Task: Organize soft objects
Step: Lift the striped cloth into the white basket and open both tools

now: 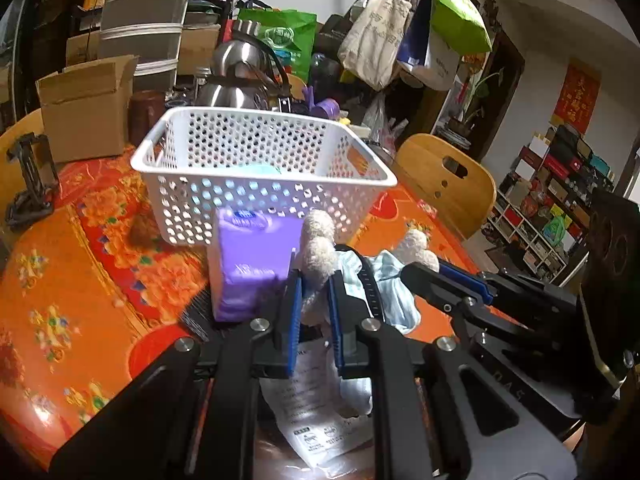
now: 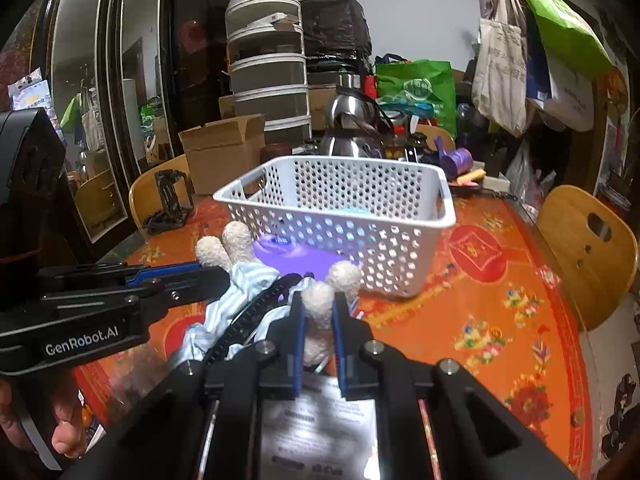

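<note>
A plush toy with cream fuzzy limbs and a pale blue striped garment [image 1: 394, 284] hangs between both grippers above the orange table. In the left wrist view my left gripper [image 1: 315, 278] is shut on one cream limb [image 1: 318, 254]. My right gripper [image 1: 412, 268] comes in from the right, clamped on another limb [image 1: 418, 246]. In the right wrist view the right gripper [image 2: 319, 300] pinches a cream limb [image 2: 318, 296], and the left gripper [image 2: 226, 276] holds the toy at the left. Just beyond stand a white perforated basket [image 1: 260, 196] [image 2: 360, 240] and a purple pack [image 1: 252, 264] [image 2: 304, 260].
Something teal [image 1: 260, 170] lies in the basket. A printed plastic bag [image 1: 316, 412] lies under the grippers. A cardboard box [image 1: 86, 108], a steel kettle [image 1: 240, 76] and a black clamp stand [image 1: 32, 176] crowd the table's far side. A wooden chair [image 1: 444, 184] stands at right.
</note>
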Demonstrator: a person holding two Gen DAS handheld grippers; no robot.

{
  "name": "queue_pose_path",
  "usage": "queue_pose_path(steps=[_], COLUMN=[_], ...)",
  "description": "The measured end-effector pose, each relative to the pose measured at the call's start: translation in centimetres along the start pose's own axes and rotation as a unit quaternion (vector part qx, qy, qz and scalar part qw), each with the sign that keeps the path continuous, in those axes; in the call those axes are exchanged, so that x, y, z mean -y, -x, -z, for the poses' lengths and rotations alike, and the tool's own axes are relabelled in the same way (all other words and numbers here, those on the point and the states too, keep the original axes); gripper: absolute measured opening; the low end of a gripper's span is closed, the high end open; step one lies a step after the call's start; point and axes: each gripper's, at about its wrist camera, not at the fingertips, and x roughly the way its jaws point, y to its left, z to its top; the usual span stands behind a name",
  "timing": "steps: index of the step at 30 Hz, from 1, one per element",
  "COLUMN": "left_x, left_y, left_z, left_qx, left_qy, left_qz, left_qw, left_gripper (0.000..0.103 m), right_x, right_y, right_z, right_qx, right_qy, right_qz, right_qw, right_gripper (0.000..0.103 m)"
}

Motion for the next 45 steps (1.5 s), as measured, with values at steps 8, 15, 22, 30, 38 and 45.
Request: queue_pose_path(steps=[8, 15, 22, 30, 38, 45], left_x=[-1.2, -2.0, -3.7, -5.1, -6.8, -7.9], left_y=[1.1, 0.5, -4.0, -11.4, -14.1, -13.8], left_z=[-4.1, -11.4, -18.7, -22.1, -19.9, -18.2], left_qx=[0.013, 0.014, -0.009, -0.042, -0.043, -0.046], left_qy=[0.001, -0.001, 0.025, 0.033, 0.027, 0.017], left_qz=[-0.004, -0.013, -0.012, -0.045, -0.08, -0.088], left_qw=[0.9999, 0.9998, 0.9996, 0.9976, 0.9955, 0.9949], left_gripper=[0.012, 0.012, 0.012, 0.013, 0.057, 0.062], right_x=[0.1, 1.7, 4.4, 5.8, 8.3, 8.2], right_y=[-0.8, -3.6, -8.6, -13.7, -14.3, -13.6], right_z=[-4.8, -11.7, -16.8, -17.2, -15.6, -13.7], right_qx=[0.014, 0.015, -0.001, -0.028, -0.041, -0.049], right_qy=[-0.003, -0.005, -0.019, -0.011, -0.039, -0.035], right_qz=[-0.016, -0.015, -0.005, 0.017, 0.049, 0.051], right_qw=[1.0, 1.0, 1.0, 0.999, 0.997, 0.997], right_gripper=[0.011, 0.011, 0.011, 0.011, 0.047, 0.053])
